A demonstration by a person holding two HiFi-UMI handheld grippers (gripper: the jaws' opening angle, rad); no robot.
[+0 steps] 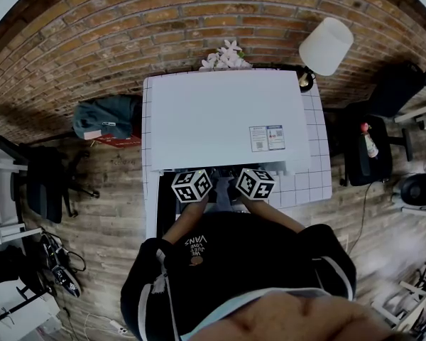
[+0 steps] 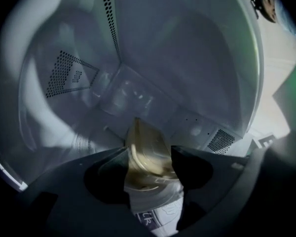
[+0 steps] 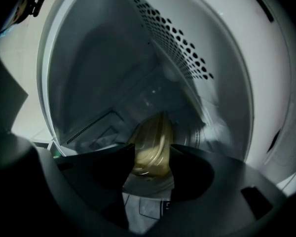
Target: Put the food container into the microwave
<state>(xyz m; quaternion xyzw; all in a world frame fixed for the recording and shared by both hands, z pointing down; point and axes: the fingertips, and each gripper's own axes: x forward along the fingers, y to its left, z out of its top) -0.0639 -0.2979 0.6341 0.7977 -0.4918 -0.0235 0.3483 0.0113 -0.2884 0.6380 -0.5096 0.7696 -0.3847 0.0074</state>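
Observation:
The white microwave (image 1: 224,116) stands on a white tiled table (image 1: 317,155); in the head view both grippers reach into its front, with only their marker cubes (image 1: 192,186) (image 1: 255,183) showing. Inside the cavity lies a clear food container (image 2: 143,137) with yellowish contents, low on the glass turntable (image 2: 86,143). My left gripper (image 2: 149,152) has one end of it between its jaws. My right gripper (image 3: 152,154) flanks the container (image 3: 155,132) the same way from the other side. Both pairs of jaws stand wide beside the container, with no clear squeeze on it.
Perforated vents line the cavity walls (image 3: 180,41). A white lamp (image 1: 326,45) and white flowers (image 1: 224,57) stand behind the microwave. A grey bag (image 1: 106,116) and a black chair (image 1: 46,183) are on the wooden floor at left, more chairs at right.

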